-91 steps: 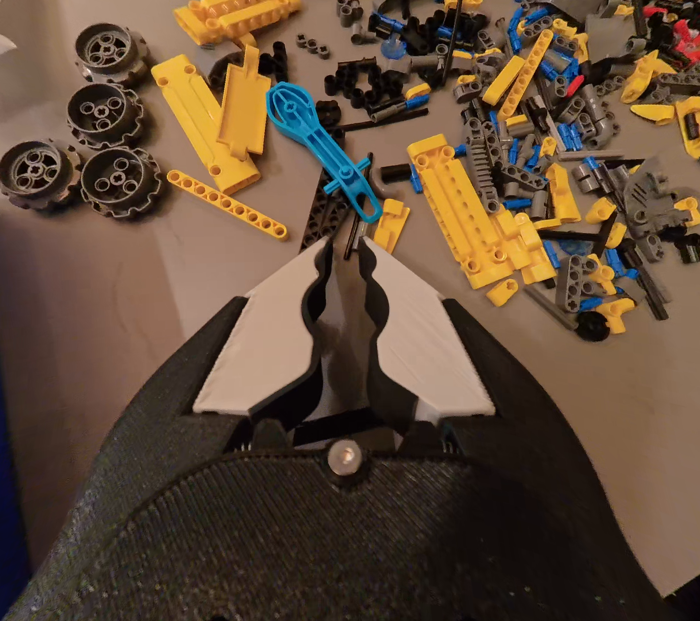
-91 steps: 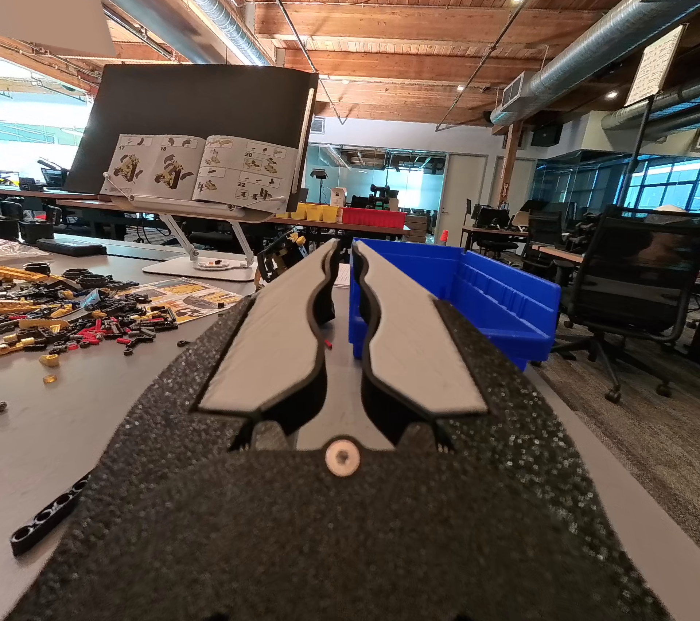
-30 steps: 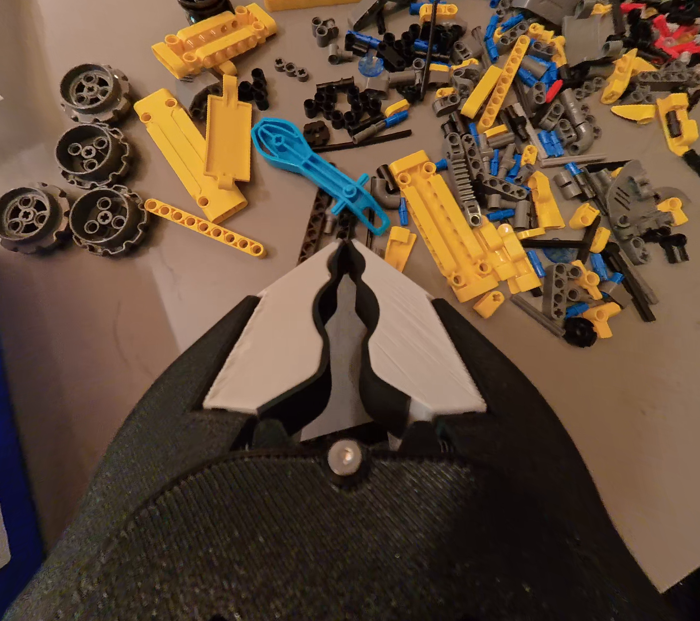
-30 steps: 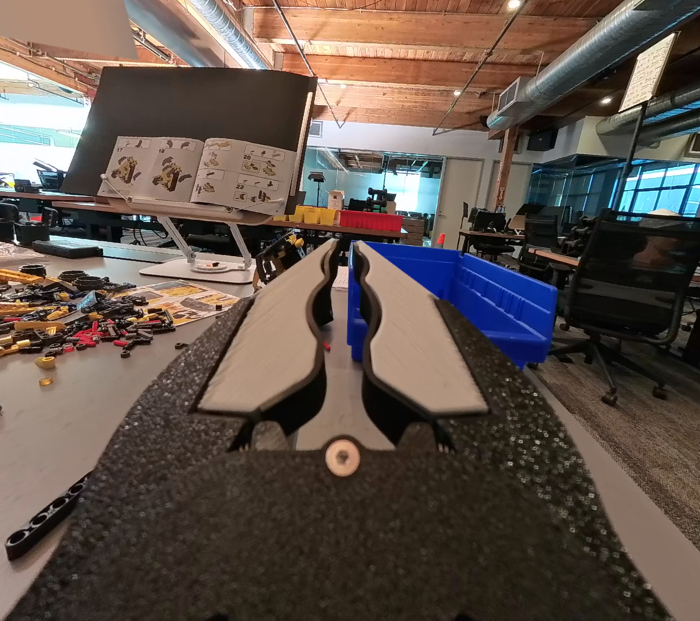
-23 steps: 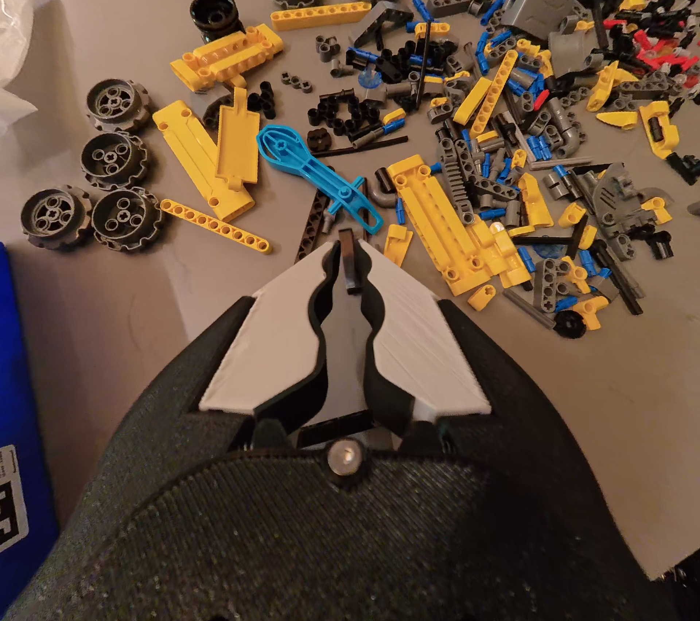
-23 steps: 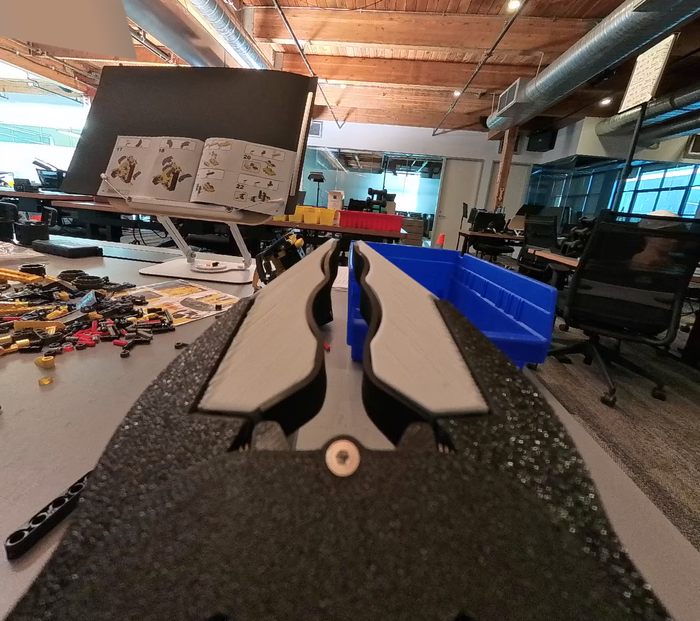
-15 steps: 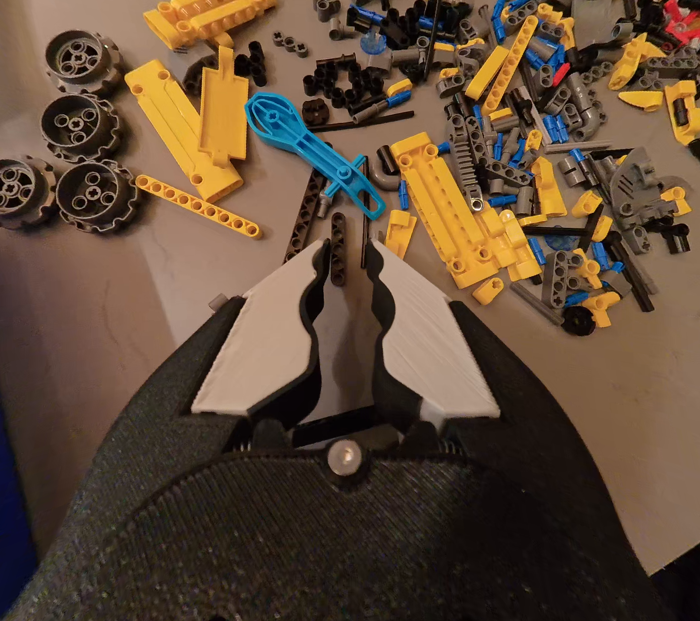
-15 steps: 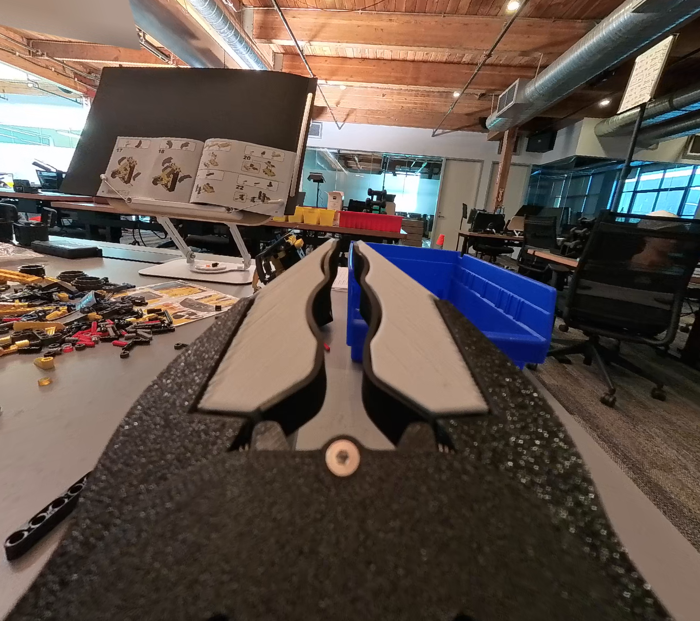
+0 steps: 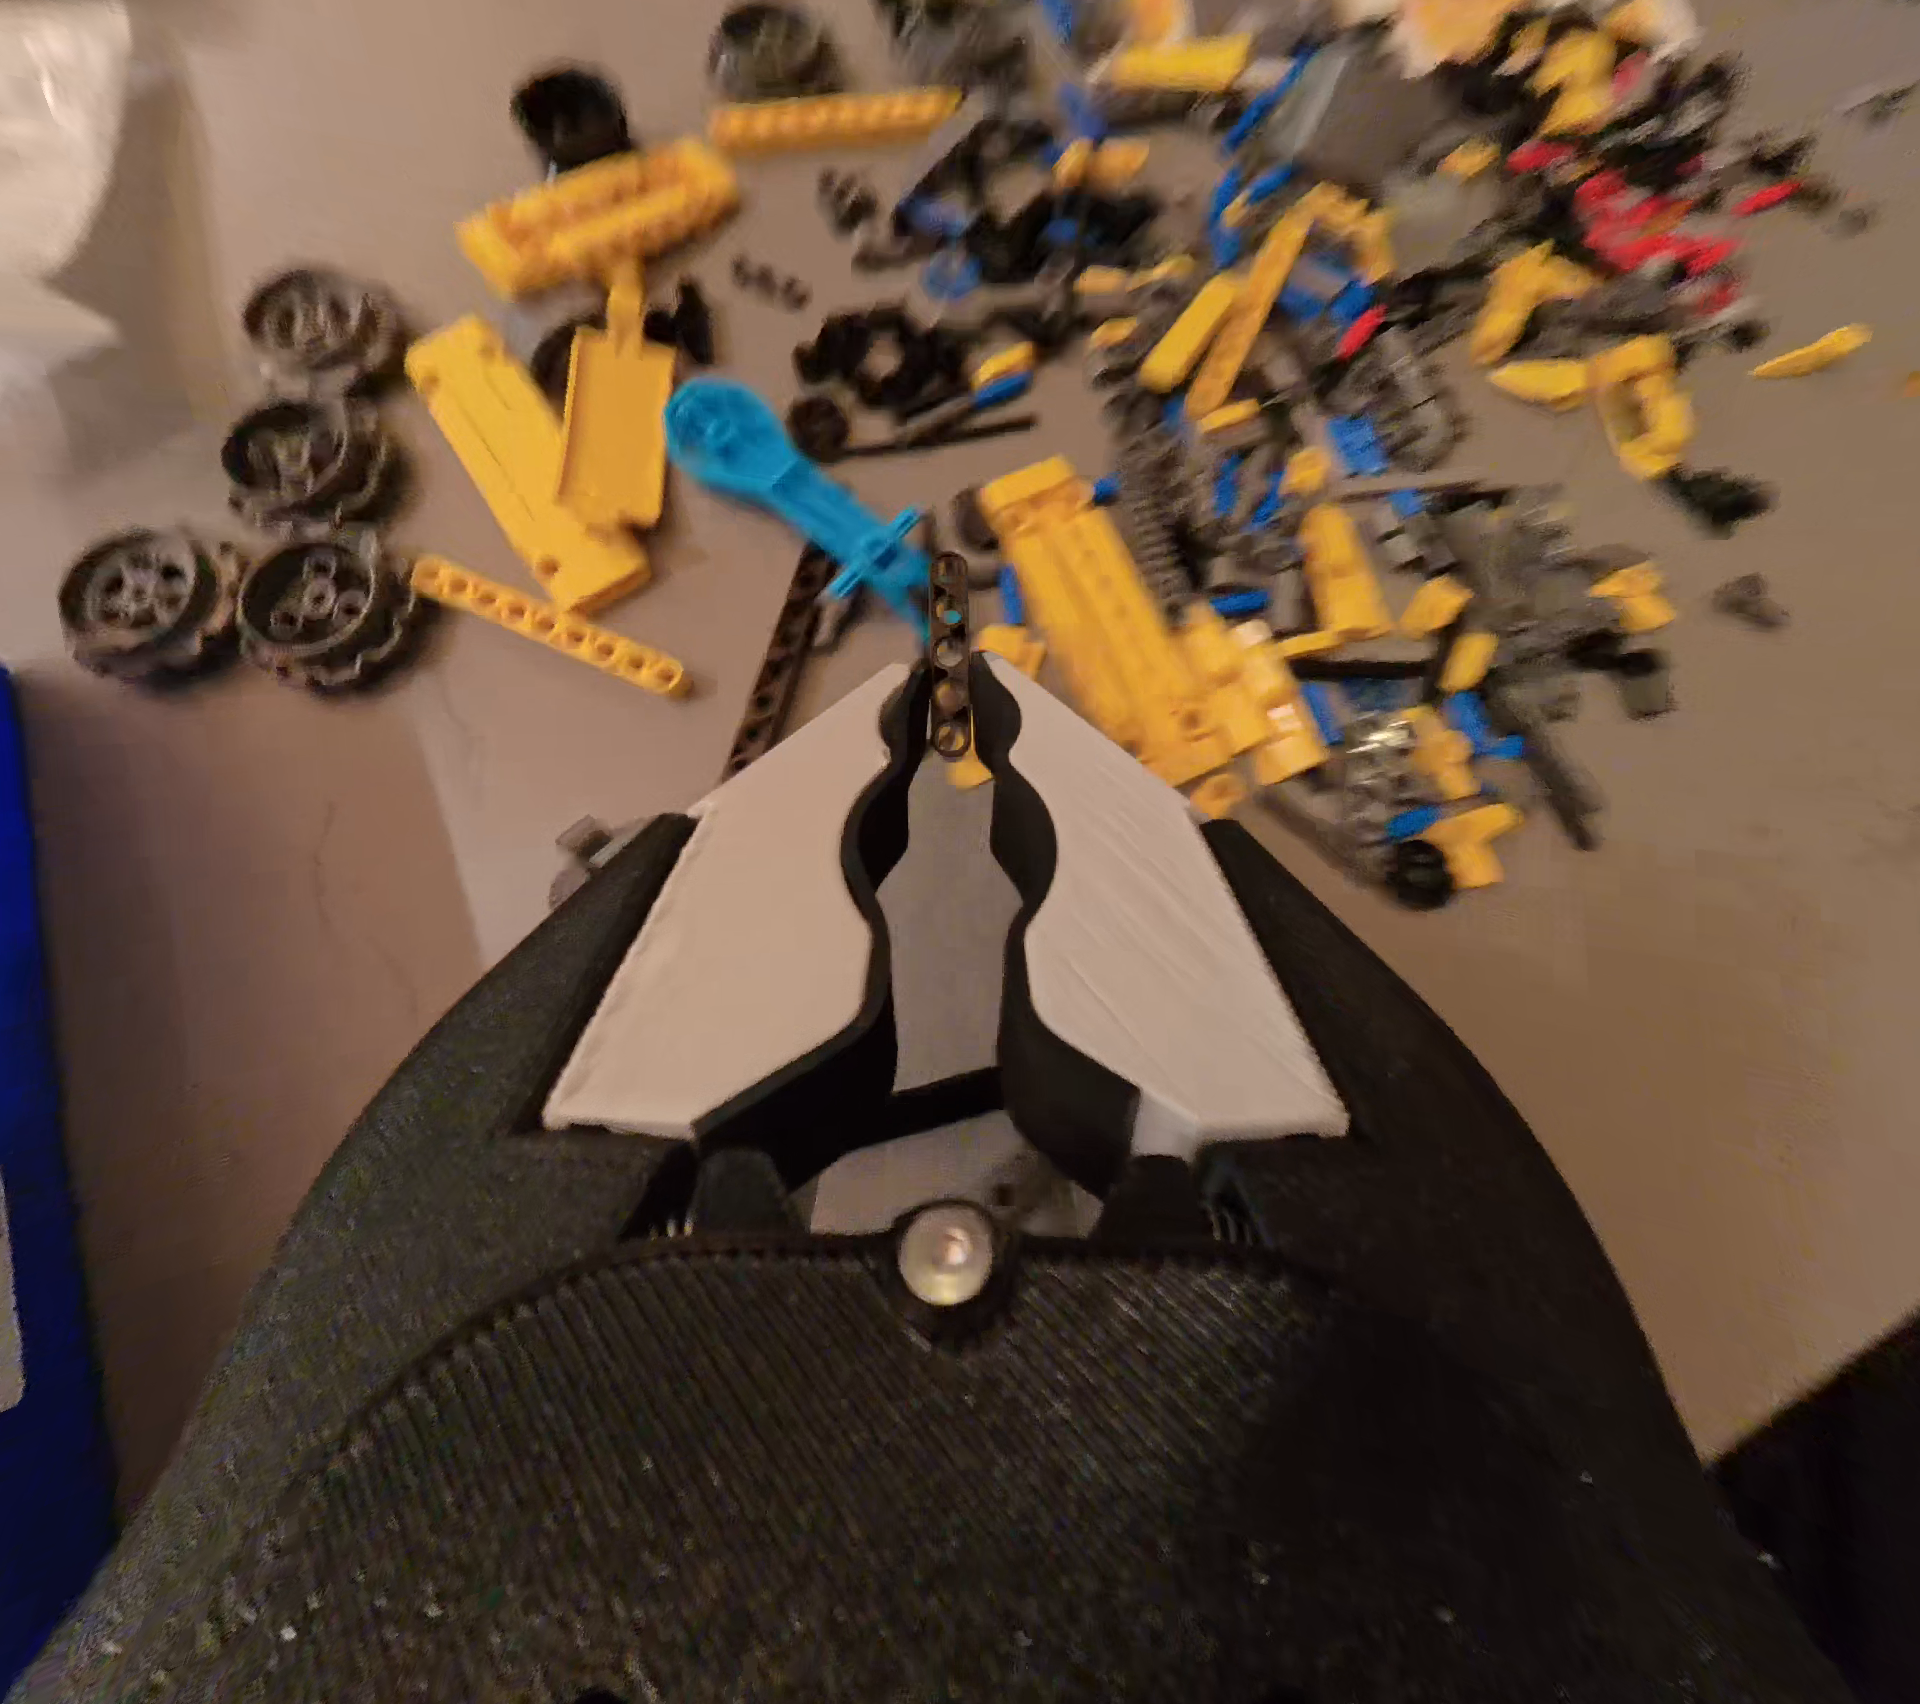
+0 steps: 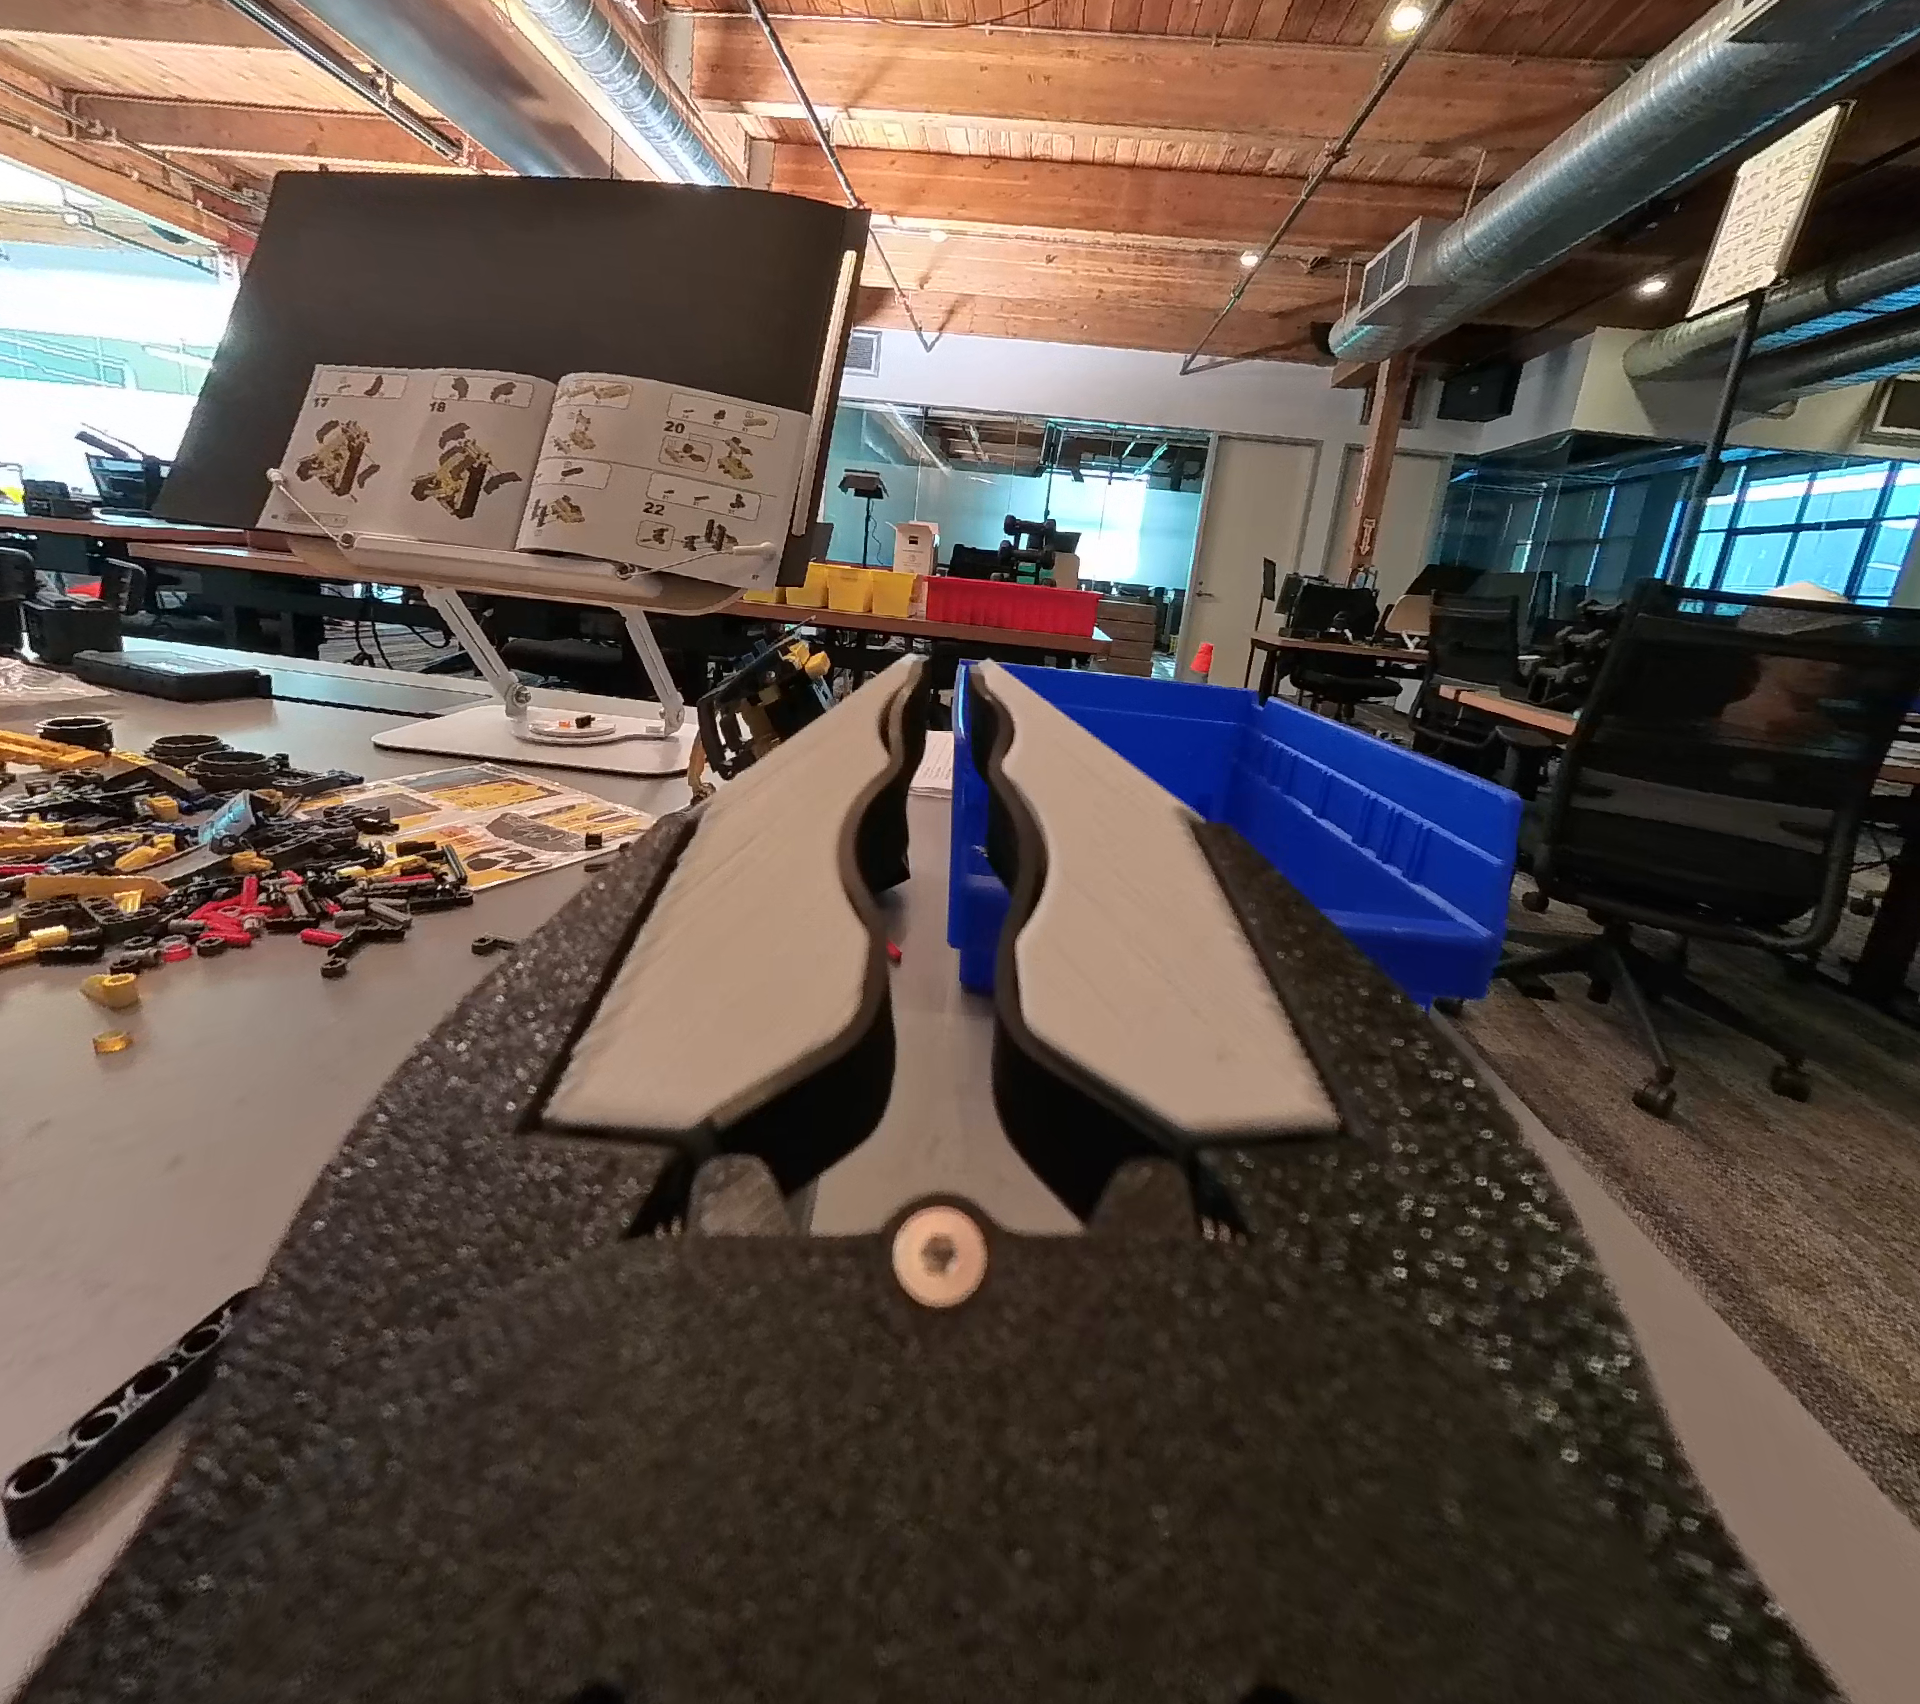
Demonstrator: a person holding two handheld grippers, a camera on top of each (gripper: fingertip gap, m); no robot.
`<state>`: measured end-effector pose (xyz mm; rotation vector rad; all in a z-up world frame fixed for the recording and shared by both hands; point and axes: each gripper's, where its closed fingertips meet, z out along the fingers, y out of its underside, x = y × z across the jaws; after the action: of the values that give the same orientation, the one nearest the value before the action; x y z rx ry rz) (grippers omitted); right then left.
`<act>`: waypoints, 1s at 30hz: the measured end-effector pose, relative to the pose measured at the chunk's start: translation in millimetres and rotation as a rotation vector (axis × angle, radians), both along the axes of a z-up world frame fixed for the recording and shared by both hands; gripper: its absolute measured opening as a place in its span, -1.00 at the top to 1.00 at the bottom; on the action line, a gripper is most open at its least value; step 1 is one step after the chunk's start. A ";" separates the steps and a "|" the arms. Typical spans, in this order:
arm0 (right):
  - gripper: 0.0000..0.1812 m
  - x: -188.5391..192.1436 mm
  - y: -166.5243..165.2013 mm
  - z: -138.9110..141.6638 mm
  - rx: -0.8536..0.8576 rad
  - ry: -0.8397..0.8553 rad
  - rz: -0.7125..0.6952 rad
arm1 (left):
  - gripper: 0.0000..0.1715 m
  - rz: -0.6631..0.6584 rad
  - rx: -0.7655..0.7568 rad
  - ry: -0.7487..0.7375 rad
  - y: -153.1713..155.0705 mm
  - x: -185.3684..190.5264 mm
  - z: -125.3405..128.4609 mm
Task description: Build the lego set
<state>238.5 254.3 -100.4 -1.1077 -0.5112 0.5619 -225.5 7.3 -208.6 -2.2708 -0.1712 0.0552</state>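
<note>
My left gripper (image 9: pixel 951 704) is shut on a short black beam with holes (image 9: pixel 949 652) and holds it upright above the grey table (image 9: pixel 260 875). Below it lie a light blue lever-shaped tool (image 9: pixel 790 491), a long black beam (image 9: pixel 774 678) and a big yellow block (image 9: pixel 1122 615) at the edge of a pile of yellow, blue, black and grey building parts (image 9: pixel 1299 366). My right gripper (image 10: pixel 940 678) is slightly open and empty, low over the table, pointing at a blue bin (image 10: pixel 1299 813).
Several grey wheels (image 9: pixel 260 532) lie at the left, a blue bin edge (image 9: pixel 21 1031) at far left. In the right wrist view an open instruction booklet (image 10: pixel 540 470) rests on a stand, a part-built model (image 10: pixel 764 704) stands behind my fingers, a black beam (image 10: pixel 114 1426) lies near, office chairs (image 10: pixel 1704 781) stand right. The left gripper's tips are roughly 55 cm from the right gripper's. Measured from the fingertips, the big yellow block (image 9: pixel 1122 615) is 5 cm or so from the left gripper and 50 cm from the right.
My left gripper went down open around the short black beam, shut on it, and has lifted it off the table; the view now blurs with motion. My right gripper has not moved.
</note>
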 end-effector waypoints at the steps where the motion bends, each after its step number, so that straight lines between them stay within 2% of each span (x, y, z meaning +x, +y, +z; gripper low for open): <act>1: 0.94 -0.1 -0.2 0.0 0.002 -0.001 -0.001 | 0.95 -0.032 0.044 0.006 4.3 14.8 14.6; 4: 0.94 -1.3 -0.8 -0.2 0.007 -0.009 -0.002 | 0.95 -0.211 0.150 0.003 25.8 85.4 50.5; 6: 0.94 -2.0 -1.4 -0.1 0.013 -0.013 -0.003 | 0.95 -0.402 0.168 -0.023 43.3 152.3 56.7; 10: 0.94 -1.8 -2.1 0.3 0.017 -0.010 0.000 | 0.94 -0.820 0.088 0.009 67.4 277.1 33.0; 14: 0.94 1.3 -1.7 1.6 0.010 0.013 0.007 | 0.94 -1.071 -0.028 0.046 89.8 349.9 1.5; 17: 0.94 3.1 -1.0 2.1 0.004 0.028 0.012 | 0.94 -1.136 -0.136 0.109 106.1 363.3 -24.7; 19: 0.94 3.7 -1.0 2.4 0.004 0.032 0.014 | 0.94 -1.143 -0.164 0.086 111.7 367.7 -30.8; 21: 0.94 3.6 -0.9 2.4 0.003 0.033 0.016 | 0.94 -1.103 -0.177 0.072 117.6 366.3 -33.7; 25: 0.94 3.6 -0.2 2.2 -0.002 0.034 0.018 | 0.85 -0.940 -0.223 0.067 126.9 350.1 -40.0; 27: 0.94 3.8 0.2 2.1 -0.004 0.035 0.018 | 0.68 -0.914 -0.252 -0.004 122.7 350.9 -41.0; 30: 0.94 3.6 0.2 2.0 -0.004 0.033 0.017 | 0.60 -0.934 -0.272 -0.089 114.2 356.9 -38.3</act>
<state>242.1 254.6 -98.4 -1.0970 -0.4908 0.5953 131.5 121.5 -246.9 -2.4016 0.8969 -0.5365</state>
